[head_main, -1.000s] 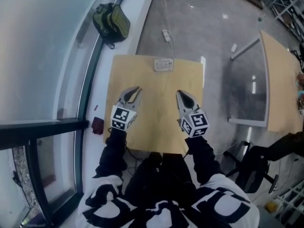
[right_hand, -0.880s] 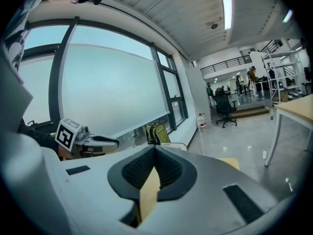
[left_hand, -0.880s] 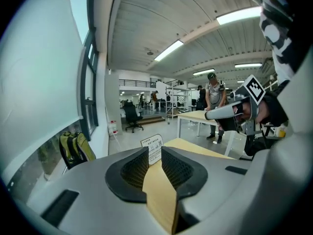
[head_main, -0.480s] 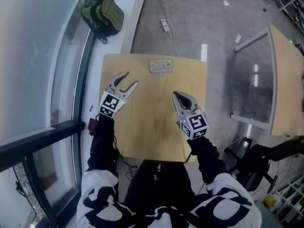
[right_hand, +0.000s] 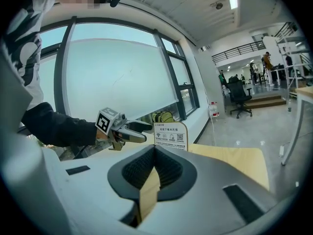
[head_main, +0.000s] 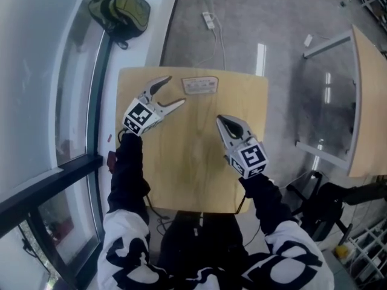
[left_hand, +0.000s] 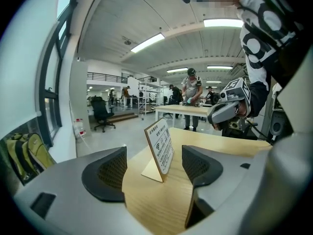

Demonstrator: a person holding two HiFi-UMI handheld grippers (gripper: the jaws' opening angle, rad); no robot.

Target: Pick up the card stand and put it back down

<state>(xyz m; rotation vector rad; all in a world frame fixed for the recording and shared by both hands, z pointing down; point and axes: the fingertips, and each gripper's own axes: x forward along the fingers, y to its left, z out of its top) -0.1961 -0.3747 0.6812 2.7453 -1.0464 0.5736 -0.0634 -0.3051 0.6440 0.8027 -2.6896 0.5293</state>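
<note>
A small card stand (head_main: 200, 84) with printed text stands upright near the far edge of the wooden table (head_main: 187, 168). My left gripper (head_main: 173, 93) points at it from the left. Its jaws have just been opening and now stand wide, with nothing between the pads. In the left gripper view the card stand (left_hand: 160, 148) sits just beyond the open left gripper (left_hand: 154, 169), untouched. My right gripper (head_main: 221, 121) hovers mid-table, shut and empty, short of the stand. From the right gripper view, the stand (right_hand: 170, 133) shows past the shut right gripper (right_hand: 155, 166), the left gripper (right_hand: 133, 129) beside it.
A green backpack (head_main: 121, 8) lies on the floor by the window wall at the far left. A power strip (head_main: 208, 21) and cable run beyond the table. Another wooden table (head_main: 370, 101) stands to the right, a dark chair (head_main: 326, 213) near right. People work in the background (left_hand: 191, 89).
My left gripper has moved forward and left toward the card stand, and its jaws have gone from nearly shut to wide open. The right gripper has shifted only slightly and stayed shut.
</note>
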